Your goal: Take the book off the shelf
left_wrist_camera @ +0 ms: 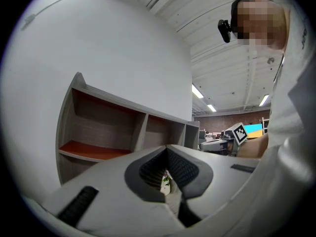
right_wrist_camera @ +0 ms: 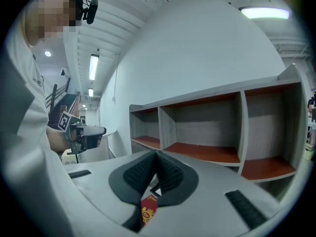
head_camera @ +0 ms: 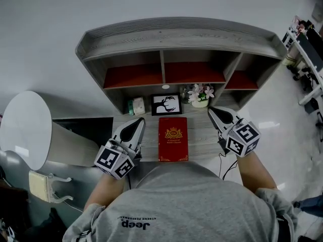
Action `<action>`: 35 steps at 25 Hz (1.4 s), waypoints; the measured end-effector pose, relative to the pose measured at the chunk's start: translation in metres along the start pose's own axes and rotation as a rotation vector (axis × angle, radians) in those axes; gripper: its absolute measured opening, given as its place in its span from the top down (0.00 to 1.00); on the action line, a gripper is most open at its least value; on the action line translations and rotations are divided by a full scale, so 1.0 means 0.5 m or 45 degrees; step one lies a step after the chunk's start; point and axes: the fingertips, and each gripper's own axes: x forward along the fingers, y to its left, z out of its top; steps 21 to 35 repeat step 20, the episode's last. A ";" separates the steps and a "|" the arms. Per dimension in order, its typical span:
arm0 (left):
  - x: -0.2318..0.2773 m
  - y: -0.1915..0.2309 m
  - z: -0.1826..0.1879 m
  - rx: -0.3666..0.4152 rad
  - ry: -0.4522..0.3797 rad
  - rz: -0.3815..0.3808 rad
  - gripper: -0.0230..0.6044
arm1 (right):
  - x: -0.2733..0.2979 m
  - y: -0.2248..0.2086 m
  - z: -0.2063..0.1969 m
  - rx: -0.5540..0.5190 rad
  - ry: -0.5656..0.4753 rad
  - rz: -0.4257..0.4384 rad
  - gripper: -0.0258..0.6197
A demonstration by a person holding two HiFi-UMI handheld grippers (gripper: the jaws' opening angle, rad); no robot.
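A red book [head_camera: 173, 138] with a gold crest lies flat on the desk in front of the grey shelf unit [head_camera: 176, 39], whose red-floored compartments stand empty. My left gripper [head_camera: 140, 120] rests just left of the book, jaws shut with nothing between them. My right gripper [head_camera: 211, 109] hovers to the book's right, apart from it, jaws also closed and empty. In the right gripper view a strip of the book [right_wrist_camera: 148, 212] shows through the slit below the joined jaw tips [right_wrist_camera: 157, 153]. The left gripper view looks past its joined tips [left_wrist_camera: 167, 147] at the shelf [left_wrist_camera: 98, 127].
Under the shelf stand a framed black-and-white picture [head_camera: 166, 104], a pot of flowers [head_camera: 200, 95] and a small pale green object [head_camera: 136, 106]. A round white tabletop [head_camera: 25, 127] lies at the left, beside a black panel [head_camera: 83, 125].
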 end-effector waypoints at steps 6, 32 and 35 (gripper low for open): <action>-0.001 0.001 -0.009 -0.010 0.012 0.002 0.94 | 0.000 0.004 -0.006 -0.001 0.007 0.008 0.94; 0.007 -0.007 -0.018 -0.020 0.037 -0.013 0.94 | 0.000 0.007 -0.012 -0.008 0.023 0.023 0.94; 0.007 -0.007 -0.018 -0.020 0.037 -0.013 0.94 | 0.000 0.007 -0.012 -0.008 0.023 0.023 0.94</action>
